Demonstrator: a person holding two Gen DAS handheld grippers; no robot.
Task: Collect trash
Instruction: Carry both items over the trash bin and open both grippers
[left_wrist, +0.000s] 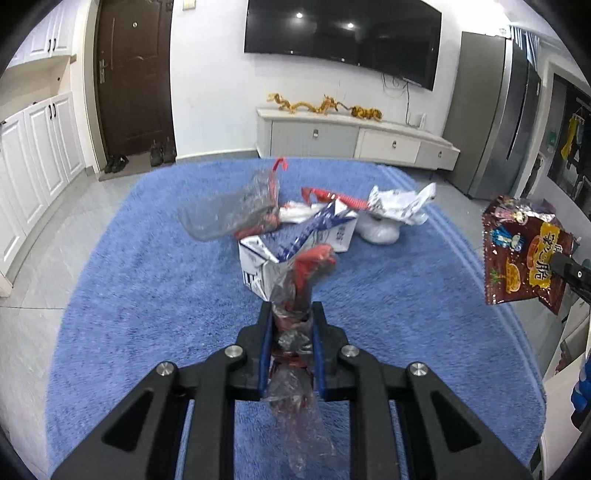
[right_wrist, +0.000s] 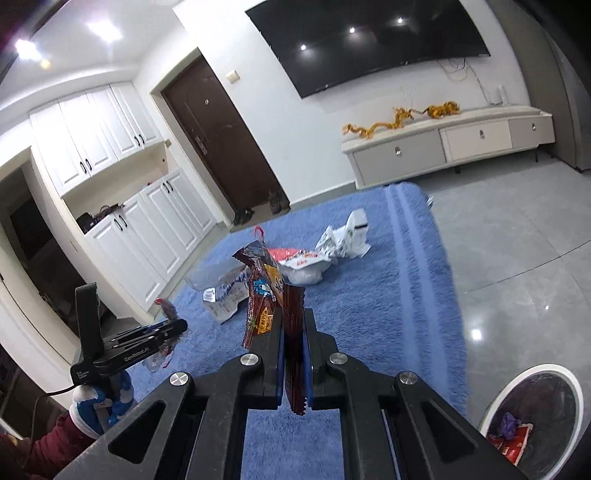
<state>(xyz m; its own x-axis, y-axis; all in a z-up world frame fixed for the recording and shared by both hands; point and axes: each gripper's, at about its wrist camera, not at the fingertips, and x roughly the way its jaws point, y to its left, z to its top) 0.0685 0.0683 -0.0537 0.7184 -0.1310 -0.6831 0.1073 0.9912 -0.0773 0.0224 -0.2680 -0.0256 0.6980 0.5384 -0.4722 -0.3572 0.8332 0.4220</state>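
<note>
Crinkled clear-and-red plastic wrapper (left_wrist: 295, 325) clamped between fingers of left gripper (left_wrist: 291, 314), lifted off blue rug (left_wrist: 129, 295). Brown foil snack bag (right_wrist: 264, 295) pinched edge-on in right gripper (right_wrist: 293, 332), fingers pressed flat on it, also held up in the air. Two pieces in hand, neither yet dropped. White-rimmed bin (right_wrist: 491, 402) visible at lower right of right wrist view, on grey tile just off rug edge, already holding some red and purple scraps; so part of collection judged done. Left on rug, bunched near its middle: torn white-and-blue carton (left_wrist: 295, 247), clear plastic sheet (left_wrist: 221, 218), white plastic bag (left_wrist: 380, 230), crumpled printed white wrapper (left_wrist: 399, 203), red strip (left_wrist: 332, 195) among them. Judged roughly midway, several trips still needed. Surroundings: dark wall TV (left_wrist: 343, 29), low white cabinet (left_wrist: 354, 138) with golden dragon figures (left_wrist: 321, 105), brown door (left_wrist: 133, 81) with shoes at foot, white cupboards (left_wrist: 40, 147), grey fridge (left_wrist: 502, 118). Nothing seen between right gripper and bin; path looks free. Left gripper well apart from bin, on far side of right one, so a crossing of arms a possible nuisance. Loose tail of left wrapper hangs below fingers, may snag or slip.
</note>
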